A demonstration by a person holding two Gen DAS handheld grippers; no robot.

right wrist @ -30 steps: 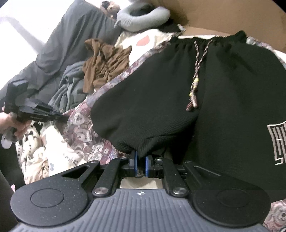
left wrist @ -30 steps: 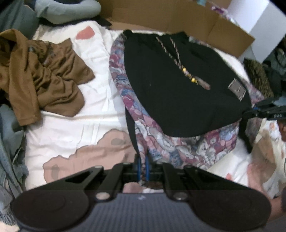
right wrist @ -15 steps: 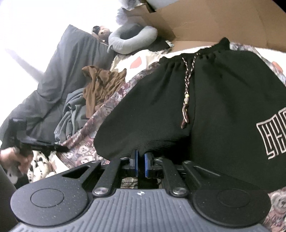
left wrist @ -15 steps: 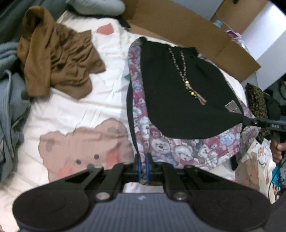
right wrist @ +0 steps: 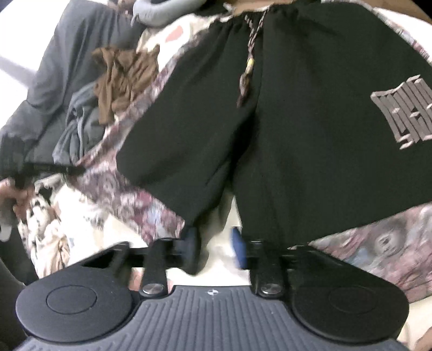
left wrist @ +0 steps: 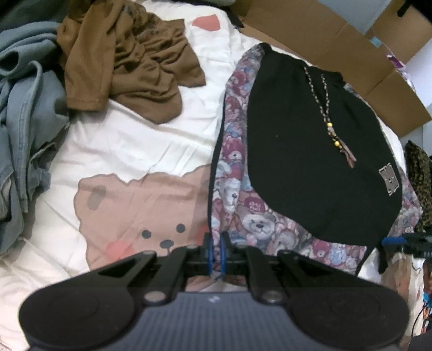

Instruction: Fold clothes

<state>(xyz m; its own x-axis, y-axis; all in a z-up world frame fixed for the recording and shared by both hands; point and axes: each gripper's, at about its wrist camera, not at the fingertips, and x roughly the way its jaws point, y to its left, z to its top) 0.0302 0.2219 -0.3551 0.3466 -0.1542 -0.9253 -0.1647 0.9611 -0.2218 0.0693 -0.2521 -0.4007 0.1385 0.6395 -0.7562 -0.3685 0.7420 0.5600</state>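
Observation:
Black shorts (left wrist: 310,151) with a beaded drawstring lie flat on a bear-print garment (left wrist: 235,189) spread over the white bed sheet (left wrist: 129,151). My left gripper (left wrist: 216,251) is shut on the bear-print garment's near corner. In the right wrist view the black shorts (right wrist: 297,108) fill the frame. My right gripper (right wrist: 214,243) is opening, its blue pads (right wrist: 239,243) apart with only sheet showing between them and the shorts' hem just beyond. The left gripper (right wrist: 46,168) shows at the far left, held by a hand (right wrist: 19,194). The right gripper's tip (left wrist: 405,241) shows at the right edge.
A crumpled brown garment (left wrist: 129,67) and blue-grey denim (left wrist: 21,113) lie at the left of the bed. Cardboard boxes (left wrist: 337,43) stand behind it. A grey neck pillow (right wrist: 164,10) and a dark cushion (right wrist: 67,67) sit at the far side.
The right gripper's jaws have parted and let go of the black shorts' hem, which now lies on the bed. Both grippers have sunk lower, and the left view has rolled.

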